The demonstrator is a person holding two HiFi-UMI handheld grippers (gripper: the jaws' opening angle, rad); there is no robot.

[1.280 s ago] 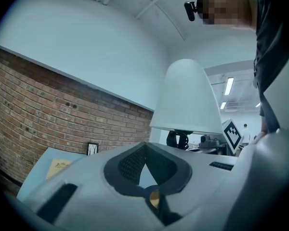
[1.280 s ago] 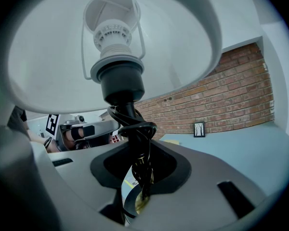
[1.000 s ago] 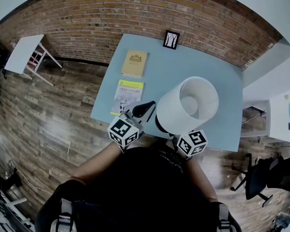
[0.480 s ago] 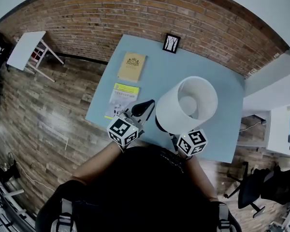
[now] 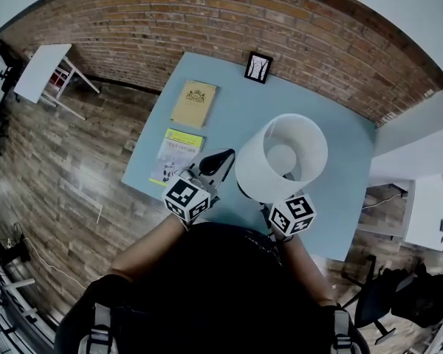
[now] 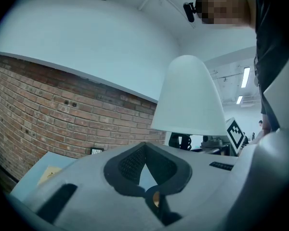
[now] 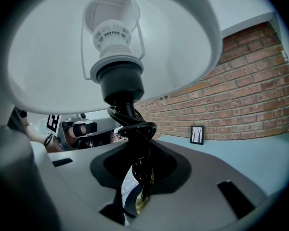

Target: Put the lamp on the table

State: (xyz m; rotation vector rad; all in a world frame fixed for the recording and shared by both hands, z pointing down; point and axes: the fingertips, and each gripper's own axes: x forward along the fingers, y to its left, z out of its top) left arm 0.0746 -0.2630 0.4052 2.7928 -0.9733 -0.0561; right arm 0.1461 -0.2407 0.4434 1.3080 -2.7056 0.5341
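Between the right claw's [image 7: 142, 184] jaws stands the dark stem of the lamp [image 7: 120, 81], gripped below the socket. Its white shade rises above and ahead of the claw, over the near part of the blue surface [image 5: 229, 102]. The carry is in hand; next, I judge, it must be lowered upright until the base seats. Just to the left, the left claw [image 6: 145, 170] sits level, narrowly parted and empty. Both forearms are tucked close to the body.
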